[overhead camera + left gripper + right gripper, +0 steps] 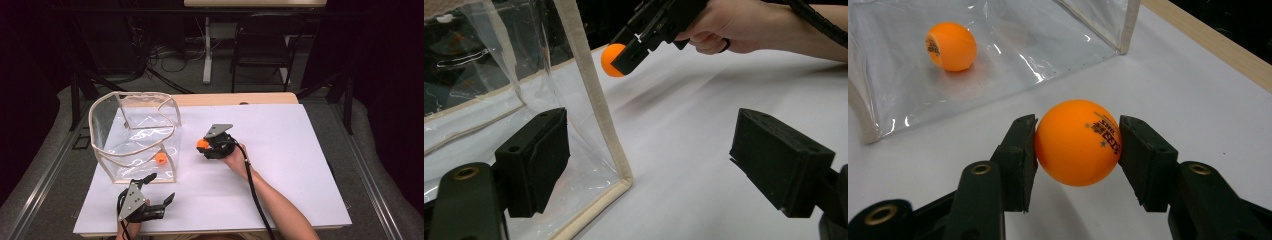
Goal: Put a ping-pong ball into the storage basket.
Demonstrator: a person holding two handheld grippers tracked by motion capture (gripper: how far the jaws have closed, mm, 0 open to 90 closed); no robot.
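At the centre of the high view, the right gripper [204, 145] holds an orange ball [202, 144] just above the white bench [280, 165]. Its jaws are closed onto the ball, one pad on each side, with the ball's widest part between them. To the left of the frame stands a clear plastic bag [134, 137], open at the top, with a second orange ball [161, 159] resting on its floor near the front right corner. Low in the frame, the left gripper [156, 189] rests on the bench beside the bag's front edge; its jaws are spread wide and hold nothing, with one on either side of the bag's near corner seam.

The step in hand looks like carrying the held ball over the bag's rim and letting it go inside. To do that well, the ball should clear the rim fully before the jaws part, since the soft walls could fold in if knocked. The free gripper could steady the near corner.

The balls are smooth, hard and round, with small dark print. The bag is thin, glossy and creased, trimmed with a beige fabric binding [596, 112]. The jaw pads [1022, 161] are matte black blocks. The bench surface is flat, matte white.
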